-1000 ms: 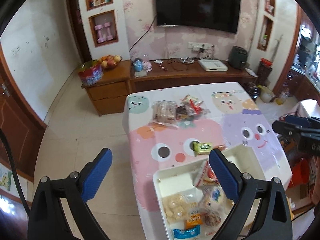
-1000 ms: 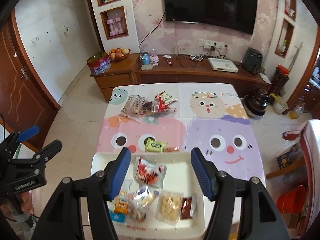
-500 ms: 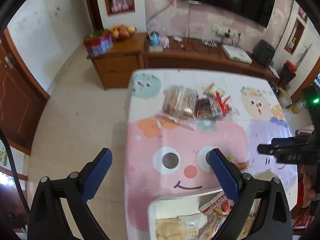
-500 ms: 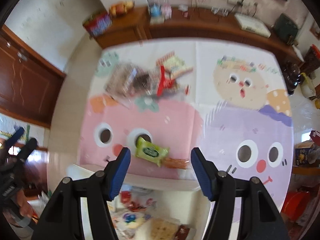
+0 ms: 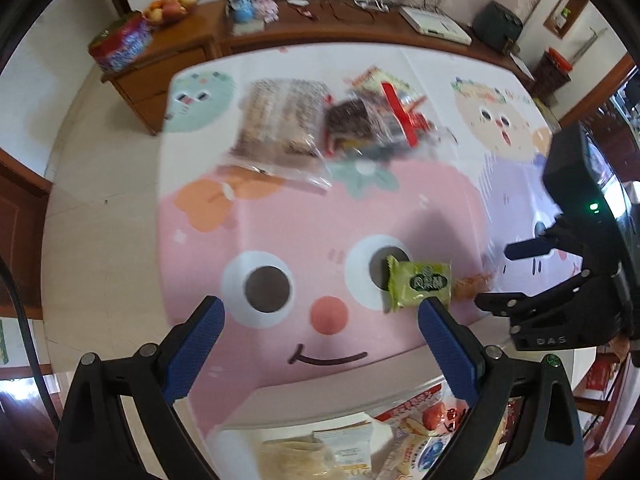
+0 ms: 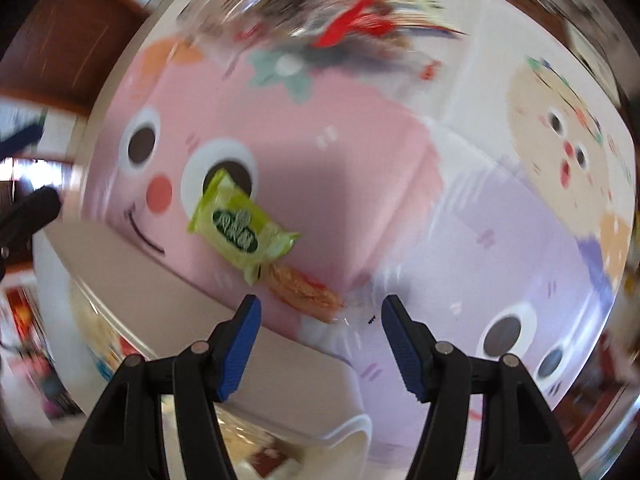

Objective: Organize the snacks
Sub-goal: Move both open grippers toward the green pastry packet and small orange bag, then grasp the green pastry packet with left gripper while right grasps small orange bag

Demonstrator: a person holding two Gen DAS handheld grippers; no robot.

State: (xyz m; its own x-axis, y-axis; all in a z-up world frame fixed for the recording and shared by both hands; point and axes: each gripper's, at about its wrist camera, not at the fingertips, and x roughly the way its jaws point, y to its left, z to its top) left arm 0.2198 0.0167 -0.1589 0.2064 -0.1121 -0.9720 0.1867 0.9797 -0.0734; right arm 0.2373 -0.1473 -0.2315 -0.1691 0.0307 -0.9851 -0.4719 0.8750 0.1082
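While both hand-held grippers are hanging over the cartoon-print tablecloth point(image 5: 280, 216), a green snack packet point(image 6: 240, 226) is lying flat on the pink face's white eye, with an orange-wrapped snack point(image 6: 304, 288) touching its far corner. The right gripper point(image 6: 320, 316) is pointing almost straight down, its blue jaws standing apart with nothing between them, and the orange-wrapped snack is sitting just ahead of the gap. The left gripper point(image 5: 320, 320) is also holding its jaws wide and empty, the green packet lying just off its right-hand pad.

Near the table's front edge a white tray point(image 5: 248, 420) is already holding several wrapped snacks, and a loose heap of clear bags point(image 5: 336, 124) is waiting at the far side of the cloth.

Judging by this, the step in hand is picking up one of the two loose snacks for the tray. Doing it well is likely calling for the right gripper to settle squarely over a single wrapper, pads straddling its short width, so that the neighbour is not dragged along. Thin foil is apt to slip or crumple, so a low, centred pinch on the filled middle rather than the crimped end looks wiser.
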